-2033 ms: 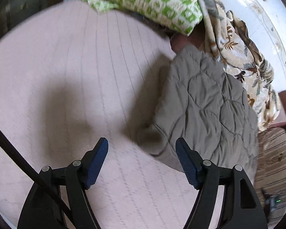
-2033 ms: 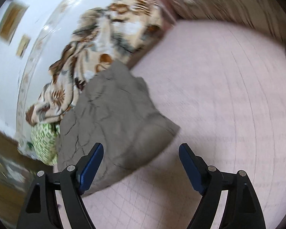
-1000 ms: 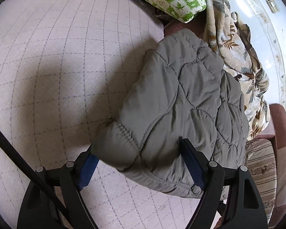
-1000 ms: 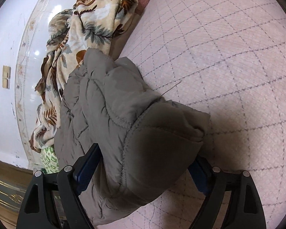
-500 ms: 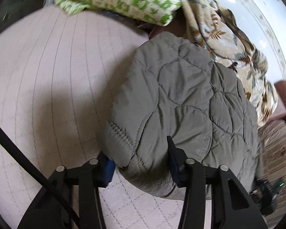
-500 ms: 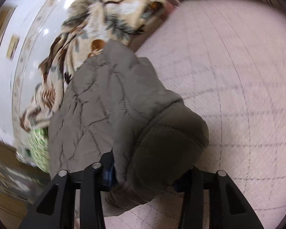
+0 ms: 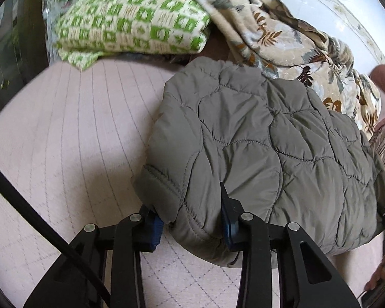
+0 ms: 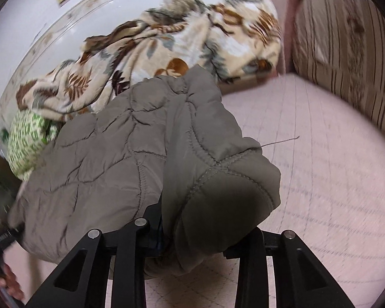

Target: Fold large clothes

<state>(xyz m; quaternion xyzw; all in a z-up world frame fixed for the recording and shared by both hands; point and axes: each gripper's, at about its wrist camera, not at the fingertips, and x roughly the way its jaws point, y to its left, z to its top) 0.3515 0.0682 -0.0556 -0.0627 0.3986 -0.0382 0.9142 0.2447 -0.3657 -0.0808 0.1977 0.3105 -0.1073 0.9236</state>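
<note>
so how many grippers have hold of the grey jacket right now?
2. The left gripper pinches one near corner of the grey quilted jacket; the right gripper pinches the other, both closing.

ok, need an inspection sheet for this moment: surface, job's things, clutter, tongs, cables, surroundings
surface: pink quilted bedcover, bare in front of the jacket.
job's things: grey quilted jacket, bunched up, its near edge raised off the cover.
clutter: green checked blanket and leaf-print blanket piled behind the jacket.
tongs: left tongs closing, jacket edge pinched between the pads; right tongs closing on the jacket's other near corner, pads hidden by fabric.
cables: one black cable crossing the left view beside the left tongs.
surroundings: white wall; striped cushion at the right.
</note>
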